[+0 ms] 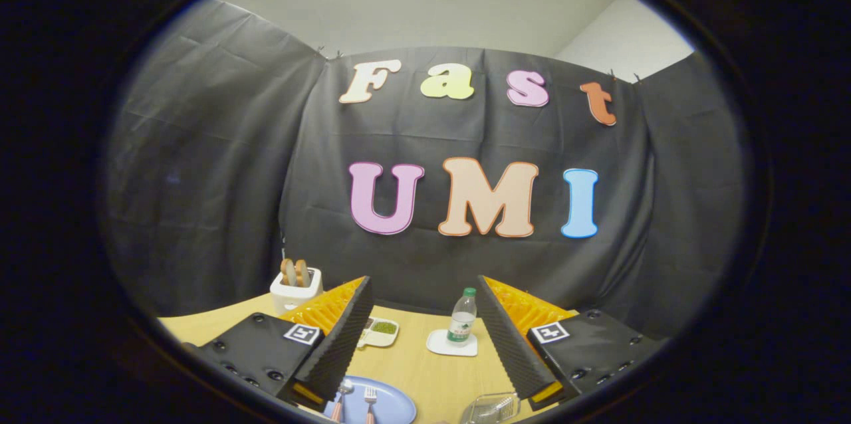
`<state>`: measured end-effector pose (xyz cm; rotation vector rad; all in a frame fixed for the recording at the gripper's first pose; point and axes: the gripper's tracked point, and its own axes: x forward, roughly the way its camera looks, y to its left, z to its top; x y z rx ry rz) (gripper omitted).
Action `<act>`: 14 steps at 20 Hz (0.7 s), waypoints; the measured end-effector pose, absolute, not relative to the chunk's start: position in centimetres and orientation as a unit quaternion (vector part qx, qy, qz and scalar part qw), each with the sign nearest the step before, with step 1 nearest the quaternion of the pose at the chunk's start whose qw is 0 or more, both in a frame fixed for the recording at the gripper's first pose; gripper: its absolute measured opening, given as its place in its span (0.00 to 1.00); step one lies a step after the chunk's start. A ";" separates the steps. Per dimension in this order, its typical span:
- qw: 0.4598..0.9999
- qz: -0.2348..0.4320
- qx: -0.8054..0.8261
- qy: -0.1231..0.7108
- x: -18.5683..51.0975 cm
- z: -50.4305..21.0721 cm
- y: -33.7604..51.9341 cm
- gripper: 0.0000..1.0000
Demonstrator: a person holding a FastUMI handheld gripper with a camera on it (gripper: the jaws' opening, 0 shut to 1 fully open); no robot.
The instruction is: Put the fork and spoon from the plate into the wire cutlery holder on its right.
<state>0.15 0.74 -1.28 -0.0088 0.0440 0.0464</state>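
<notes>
Gripper (425, 337) held high over wooden table (412, 364), jaws spread wide, gripping nothing. Below, between the fingers: blue plate (392, 407) with spoon (342, 392) and fork (369, 401) lying side by side (handles partly cut off). Wire cutlery holder (490, 409) to plate's right, near right finger. Beyond: water bottle (463, 318) on coaster, toaster (296, 288).

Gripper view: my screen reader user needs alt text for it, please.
The open claw hovers above a wooden table, holding nothing. Between its fingers lie a blue plate with fork and spoon, and a wire holder to its right.
</notes>
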 end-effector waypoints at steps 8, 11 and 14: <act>0.993 0.084 -0.027 0.080 -0.6 -5.5 3.7 0.99; 0.987 0.112 -0.019 0.114 -1.0 -8.0 5.1 0.99; 0.979 0.129 -0.002 0.158 -1.3 -10.9 5.7 0.99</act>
